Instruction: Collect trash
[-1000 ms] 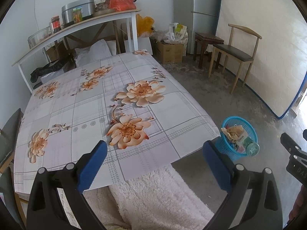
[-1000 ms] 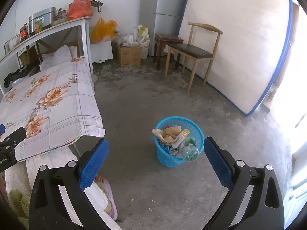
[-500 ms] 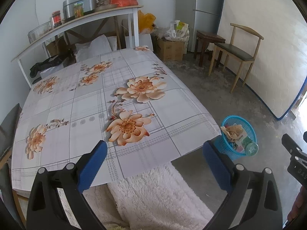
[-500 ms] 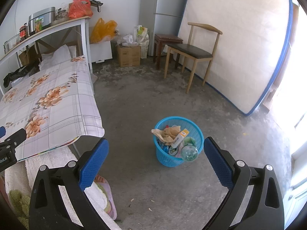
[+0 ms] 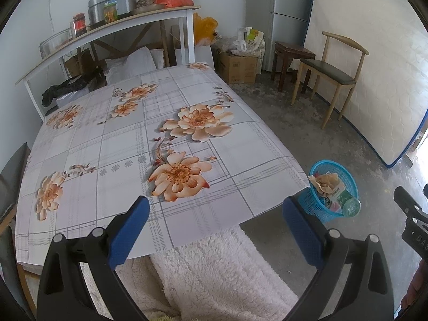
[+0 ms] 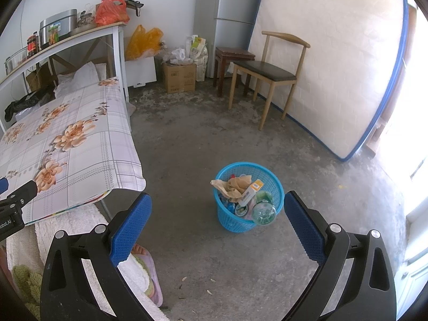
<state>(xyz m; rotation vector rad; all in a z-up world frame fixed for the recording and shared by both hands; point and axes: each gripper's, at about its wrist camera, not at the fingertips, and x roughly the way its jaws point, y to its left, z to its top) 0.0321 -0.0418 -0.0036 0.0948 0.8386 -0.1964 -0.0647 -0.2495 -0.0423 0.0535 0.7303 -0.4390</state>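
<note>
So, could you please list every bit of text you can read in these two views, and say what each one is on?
"DAS": on the right gripper body, cut off at the frame edge in the left wrist view.
"obot.AI": on the left gripper body, cut off in the right wrist view.
Cardboard box label, jar labels, green-and-white bag, packet in the blue basket: all too small or blurred to read.

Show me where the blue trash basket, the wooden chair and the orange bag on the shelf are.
blue trash basket (image 6: pixel 235 220): right wrist view, front wall.
wooden chair (image 6: pixel 267 69): right wrist view, dark seat.
orange bag (image 6: pixel 111 12): right wrist view, bag's middle.
</note>
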